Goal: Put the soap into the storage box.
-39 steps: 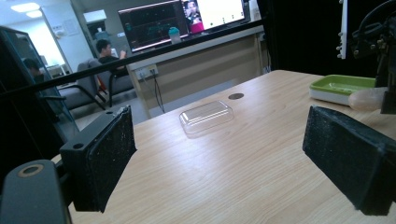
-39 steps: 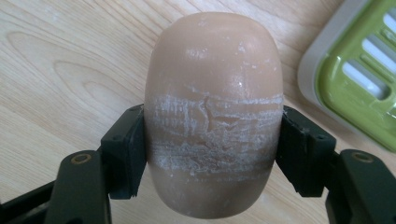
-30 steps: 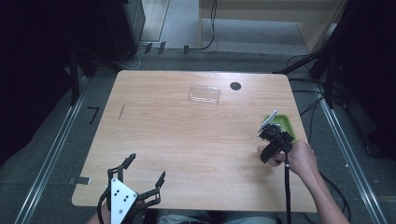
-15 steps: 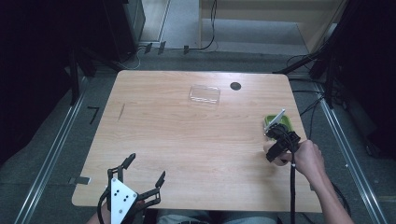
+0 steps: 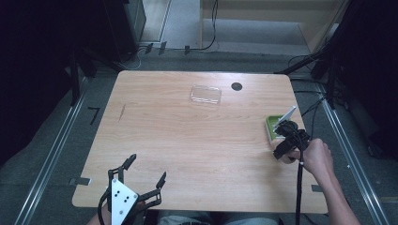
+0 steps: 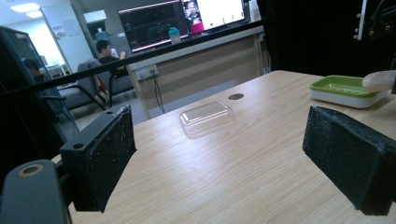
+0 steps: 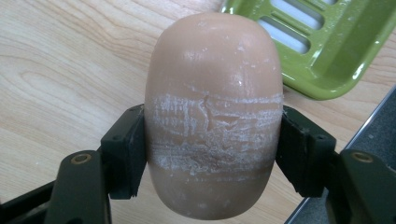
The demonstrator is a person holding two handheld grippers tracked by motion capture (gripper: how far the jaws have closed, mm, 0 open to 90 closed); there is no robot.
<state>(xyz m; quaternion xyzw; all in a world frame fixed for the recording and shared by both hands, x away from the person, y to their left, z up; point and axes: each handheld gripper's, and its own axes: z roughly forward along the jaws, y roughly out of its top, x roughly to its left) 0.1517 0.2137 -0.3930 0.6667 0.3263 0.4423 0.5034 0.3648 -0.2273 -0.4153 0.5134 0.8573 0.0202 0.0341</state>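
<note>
A peach oval soap bar (image 7: 214,116) sits between the pads of my right gripper (image 7: 212,156), which is shut on its scuffed middle. In the high view the right gripper (image 5: 284,153) points down near the table's right edge, with the soap (image 5: 283,159) just in front of the green soap dish (image 5: 271,127). The dish (image 7: 327,51) is slotted and holds nothing. My left gripper (image 5: 147,166) rests at the front left, open, with nothing between its jaws (image 6: 229,158). From there the dish (image 6: 338,87) and the soap (image 6: 379,80) show at the far right.
A clear plastic lid (image 5: 205,94) lies at the back middle of the wooden table (image 5: 187,136), and a round black hole (image 5: 236,86) is beside it. The table's right edge runs close to the right hand. The right gripper's cable (image 5: 298,197) hangs over the front edge.
The right gripper, still shut on the soap, has shifted a little to the right, toward the table's edge. The left gripper has stayed still.
</note>
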